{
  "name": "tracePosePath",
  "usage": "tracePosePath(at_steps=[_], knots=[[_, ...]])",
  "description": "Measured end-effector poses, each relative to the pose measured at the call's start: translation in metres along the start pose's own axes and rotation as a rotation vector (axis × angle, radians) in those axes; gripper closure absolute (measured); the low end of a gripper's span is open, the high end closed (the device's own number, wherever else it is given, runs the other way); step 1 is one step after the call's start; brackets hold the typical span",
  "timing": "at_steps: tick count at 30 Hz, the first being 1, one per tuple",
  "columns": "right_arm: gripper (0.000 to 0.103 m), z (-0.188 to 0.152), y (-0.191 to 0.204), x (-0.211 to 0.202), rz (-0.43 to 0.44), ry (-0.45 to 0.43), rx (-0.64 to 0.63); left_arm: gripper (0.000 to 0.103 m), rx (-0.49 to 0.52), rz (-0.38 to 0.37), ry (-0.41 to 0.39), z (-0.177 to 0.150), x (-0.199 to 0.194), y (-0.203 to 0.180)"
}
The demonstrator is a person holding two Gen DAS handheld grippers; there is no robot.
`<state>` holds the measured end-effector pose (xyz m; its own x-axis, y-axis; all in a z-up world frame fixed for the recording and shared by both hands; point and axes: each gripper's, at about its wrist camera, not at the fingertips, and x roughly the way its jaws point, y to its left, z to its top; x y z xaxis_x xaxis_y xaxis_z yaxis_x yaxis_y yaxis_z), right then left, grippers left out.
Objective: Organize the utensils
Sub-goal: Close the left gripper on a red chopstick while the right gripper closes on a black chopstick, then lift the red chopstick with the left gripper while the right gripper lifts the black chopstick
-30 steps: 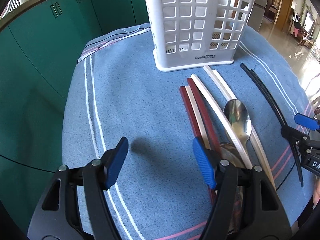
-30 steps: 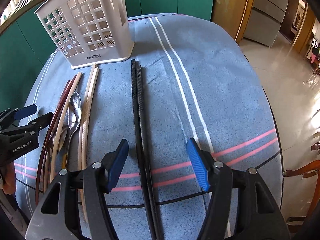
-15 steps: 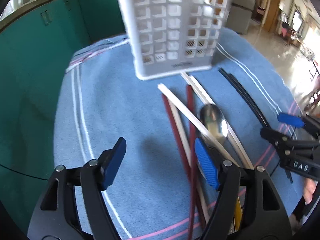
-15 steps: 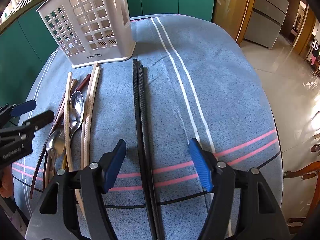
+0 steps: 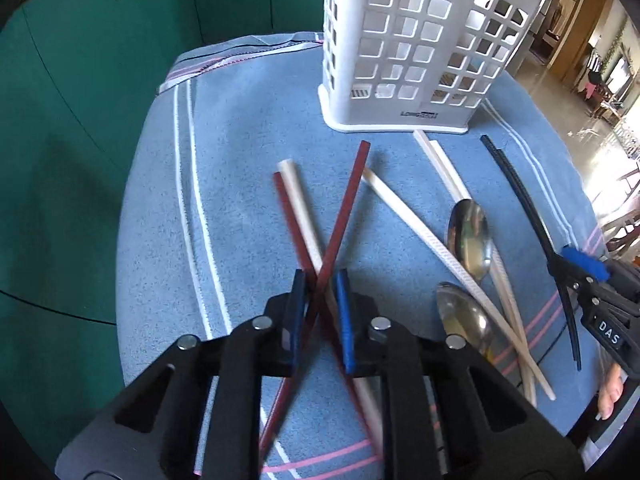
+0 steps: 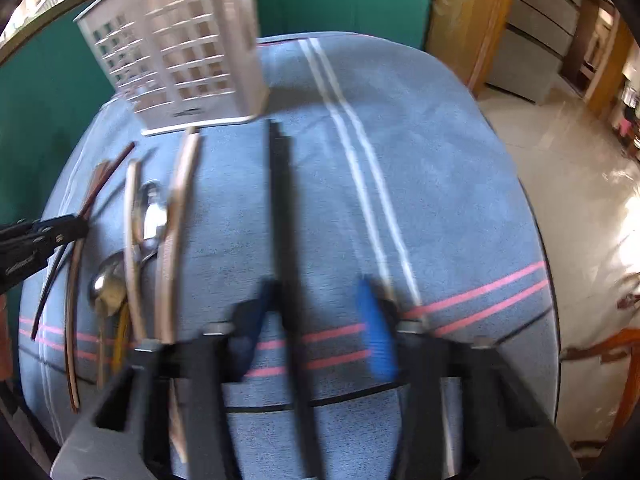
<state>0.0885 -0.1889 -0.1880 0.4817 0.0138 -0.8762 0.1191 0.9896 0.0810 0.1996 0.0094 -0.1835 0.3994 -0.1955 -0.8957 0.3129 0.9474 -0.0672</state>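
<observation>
Left wrist view: the left gripper, wide open before, now has its jaws clamped on the crossed red chopsticks, near the white caddy at the tabletop's far edge.

Right wrist view: the right gripper, jaws still open, now straddles the black chopsticks.

My left gripper and right gripper are matte black plastic frames with triangular cut-outs, round silver screws at the joints and ribbed blue pads, white "DAS" lettering on the right one, and my bare fingers behind it.
</observation>
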Motion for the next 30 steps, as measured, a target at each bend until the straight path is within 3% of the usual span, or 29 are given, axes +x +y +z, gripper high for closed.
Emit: tracePosePath(at_steps=[3,9,14,16,18,19,24,30], knots=[[0.091,-0.002,0.004,-0.003,-0.004,0.012,-0.019,0.091,0.004,-0.037,0.017,-0.002,-0.004,-0.003],[0.091,-0.01,-0.001,-0.018,0.098,0.061,-0.017,0.091,0.026,-0.07,0.015,-0.006,-0.019,-0.011],[0.091,-0.009,-0.01,-0.027,0.078,0.042,-0.005,0.091,-0.01,-0.072,0.023,-0.006,-0.024,-0.002],[0.084,-0.007,-0.014,-0.03,0.079,0.03,0.003,0.091,-0.018,-0.091,0.001,-0.006,-0.032,0.002],[0.066,-0.005,-0.016,-0.031,0.075,0.02,0.002,0.073,-0.02,-0.096,-0.026,-0.008,-0.042,0.003],[0.066,-0.004,-0.016,-0.031,0.068,0.015,0.0,0.065,-0.02,-0.087,-0.045,-0.008,-0.046,0.004],[0.066,0.009,-0.017,-0.019,0.033,0.017,0.004,0.065,-0.029,-0.052,-0.034,0.002,-0.03,0.008],[0.066,0.045,-0.023,0.006,-0.025,0.022,0.006,0.068,-0.093,0.063,0.009,0.022,0.003,0.028]])
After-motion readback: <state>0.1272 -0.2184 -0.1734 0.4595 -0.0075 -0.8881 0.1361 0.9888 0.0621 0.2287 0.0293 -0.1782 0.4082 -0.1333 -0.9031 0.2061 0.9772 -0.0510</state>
